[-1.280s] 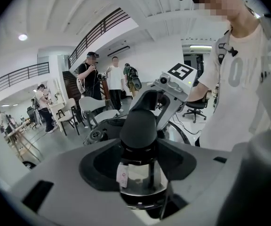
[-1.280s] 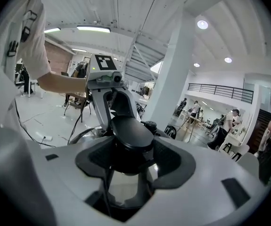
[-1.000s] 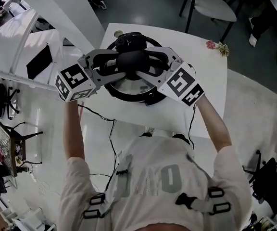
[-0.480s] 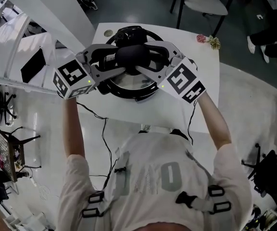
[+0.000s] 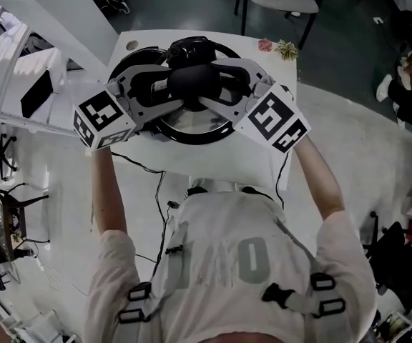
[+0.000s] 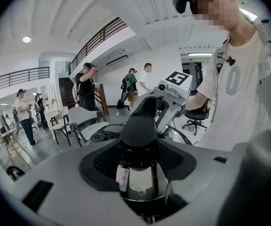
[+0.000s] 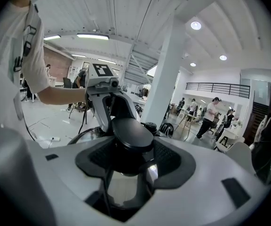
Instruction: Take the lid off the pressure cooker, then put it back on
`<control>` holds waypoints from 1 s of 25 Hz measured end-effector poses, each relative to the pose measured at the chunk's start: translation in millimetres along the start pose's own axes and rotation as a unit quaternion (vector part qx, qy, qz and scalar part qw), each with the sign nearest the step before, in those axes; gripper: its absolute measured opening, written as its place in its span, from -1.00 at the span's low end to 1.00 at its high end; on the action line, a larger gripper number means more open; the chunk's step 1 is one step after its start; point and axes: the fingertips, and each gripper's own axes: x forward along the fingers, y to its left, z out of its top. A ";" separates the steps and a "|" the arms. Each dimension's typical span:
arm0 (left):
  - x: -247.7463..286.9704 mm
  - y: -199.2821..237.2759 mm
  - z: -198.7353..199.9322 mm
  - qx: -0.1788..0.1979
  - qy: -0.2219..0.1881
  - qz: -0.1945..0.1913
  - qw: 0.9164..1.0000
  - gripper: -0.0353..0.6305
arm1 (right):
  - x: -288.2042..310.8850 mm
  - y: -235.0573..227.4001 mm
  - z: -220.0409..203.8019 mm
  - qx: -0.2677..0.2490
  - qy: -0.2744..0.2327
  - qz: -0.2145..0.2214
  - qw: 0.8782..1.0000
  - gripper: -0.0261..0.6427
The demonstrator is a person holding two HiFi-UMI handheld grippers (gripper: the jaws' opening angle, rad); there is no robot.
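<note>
The right hand-held gripper (image 7: 128, 163) has its dark pads (image 7: 173, 157) pressed on both sides of the black knob (image 7: 131, 134) of the lid (image 7: 84, 134). From the far side the left hand-held gripper (image 7: 119, 108) clamps the same knob, with a bare forearm (image 7: 60, 95) behind it. A white pillar (image 7: 166, 79) rises beyond.

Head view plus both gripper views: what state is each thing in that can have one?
left gripper: fingers shut on the lid knob, from the person's left.
right gripper: fingers shut on the lid knob, from the person's right.
lid knob: clamped between both grippers.
lid: held by its knob, roughly level; seated or lifted, cannot tell.
</note>
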 end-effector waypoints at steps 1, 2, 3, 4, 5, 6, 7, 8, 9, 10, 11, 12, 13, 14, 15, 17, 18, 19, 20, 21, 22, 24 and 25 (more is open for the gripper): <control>-1.3 1.2 -1.1 -0.001 -0.001 0.001 1.000 -0.18 | 2.1 0.0 0.8 -0.001 0.002 0.001 1.000 -0.15; -2.9 3.0 -2.8 -0.003 -0.002 0.001 1.000 -0.18 | 4.9 -0.1 1.5 -0.003 0.005 0.002 1.000 -0.15; -3.5 4.4 -4.2 -0.004 -0.002 0.002 1.000 -0.18 | 7.0 -0.3 1.6 -0.003 0.007 0.003 1.000 -0.15; -2.1 3.8 -4.5 -0.006 -0.002 0.002 1.000 -0.18 | 6.3 -0.3 0.3 -0.003 0.009 0.004 1.000 -0.15; 2.8 -0.2 -2.9 -0.008 -0.002 0.002 1.000 -0.18 | 0.9 0.1 -3.2 -0.002 0.010 0.005 1.000 -0.15; 12.6 -8.6 1.5 -0.009 -0.002 0.003 1.000 -0.18 | -11.1 0.6 -9.9 -0.002 0.011 0.006 1.000 -0.15; 27.4 -21.3 8.6 -0.009 -0.002 0.004 1.000 -0.18 | -29.3 1.2 -19.8 -0.003 0.012 0.007 1.000 -0.15; 45.5 -36.4 17.0 -0.009 -0.002 0.005 1.000 -0.18 | -51.2 1.7 -31.9 -0.004 0.012 0.006 1.000 -0.15; 63.2 -51.0 24.6 -0.008 -0.002 0.006 1.000 -0.18 | -72.1 2.4 -44.1 -0.005 0.012 0.006 1.000 -0.15; 76.8 -62.1 29.4 -0.008 -0.002 0.007 1.000 -0.18 | -87.3 3.2 -54.0 -0.006 0.012 0.006 1.000 -0.15; 83.9 -67.6 30.5 -0.010 -0.001 0.007 1.000 -0.18 | -94.2 4.0 -59.9 -0.005 0.012 0.007 1.000 -0.15; 84.1 -66.7 28.0 -0.013 -0.001 0.007 1.000 -0.18 | -92.1 4.1 -61.3 -0.004 0.014 0.008 1.000 -0.15; 79.2 -60.8 22.8 -0.016 0.001 0.007 1.000 -0.18 | -83.1 3.6 -59.3 -0.002 0.016 0.010 1.000 -0.15; 73.2 -53.7 16.3 -0.018 0.003 0.007 1.000 -0.18 | -72.1 3.2 -56.9 -0.001 0.019 0.012 1.000 -0.15; 70.9 -50.0 10.5 -0.021 0.007 0.006 1.000 -0.18 | -65.0 3.6 -57.5 0.000 0.022 0.013 1.000 -0.15; 87.6 -63.3 6.3 -0.023 0.018 0.004 1.000 -0.18 | -76.4 8.4 -75.0 0.003 0.024 0.014 1.000 -0.15; 102.9 -77.1 7.1 -0.024 0.024 0.002 0.999 -0.18 | -91.0 12.2 -88.9 0.006 0.025 0.016 1.000 -0.15; 117.4 -90.5 7.9 -0.027 0.029 0.000 0.999 -0.18 | -105.2 16.1 -102.3 0.010 0.025 0.017 0.999 -0.15; 128.6 -101.0 7.3 -0.030 0.034 -0.002 0.999 -0.18 | -115.3 19.7 -113.4 0.014 0.027 0.020 0.999 -0.15; 135.7 -107.5 4.9 -0.033 0.040 -0.005 0.999 -0.18 | -120.3 22.6 -121.4 0.017 0.029 0.022 0.999 -0.15; 139.6 -110.5 0.9 -0.036 0.047 -0.007 0.998 -0.18 | -120.7 24.8 -127.1 0.020 0.031 0.024 0.999 -0.15; 143.1 -111.5 -9.3 -0.040 0.059 -0.011 0.997 -0.18 | -115.6 28.1 -135.5 0.023 0.035 0.027 0.999 -0.15; 145.0 -112.0 -14.4 -0.043 0.062 -0.013 0.997 -0.18 | -113.1 29.7 -140.0 0.026 0.036 0.028 0.999 -0.15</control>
